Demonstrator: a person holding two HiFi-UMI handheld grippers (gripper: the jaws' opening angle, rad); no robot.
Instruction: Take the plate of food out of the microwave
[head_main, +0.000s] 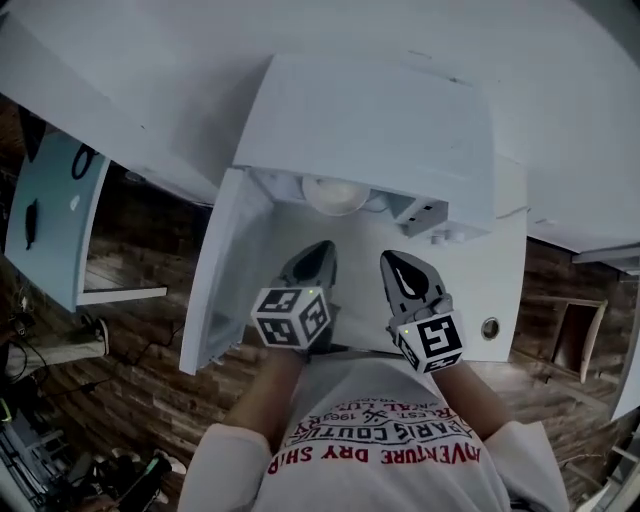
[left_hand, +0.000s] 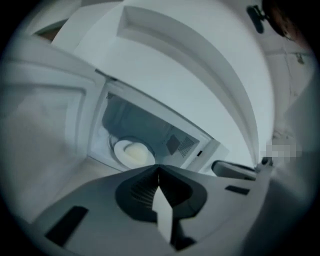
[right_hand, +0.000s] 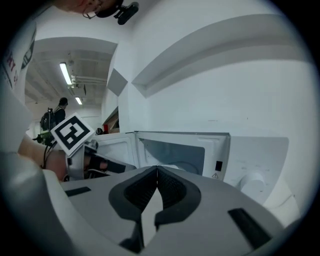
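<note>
Head view: found the plate of food (head_main: 335, 193) just inside the open microwave (head_main: 370, 110), straight ahead of both grippers. Judged the left gripper (head_main: 318, 250) more in line with it than the right gripper (head_main: 396, 258).

Left gripper view: saw jaws pressed together on nothing, with the plate ahead, slightly left, on the microwave floor.

Right gripper view: saw jaws likewise closed and empty, aimed into the microwave.

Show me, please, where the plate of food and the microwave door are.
Plate of food (left_hand: 132, 152): left gripper view, middle of the food.
Microwave door (head_main: 225, 275): head view, inner face.
</note>
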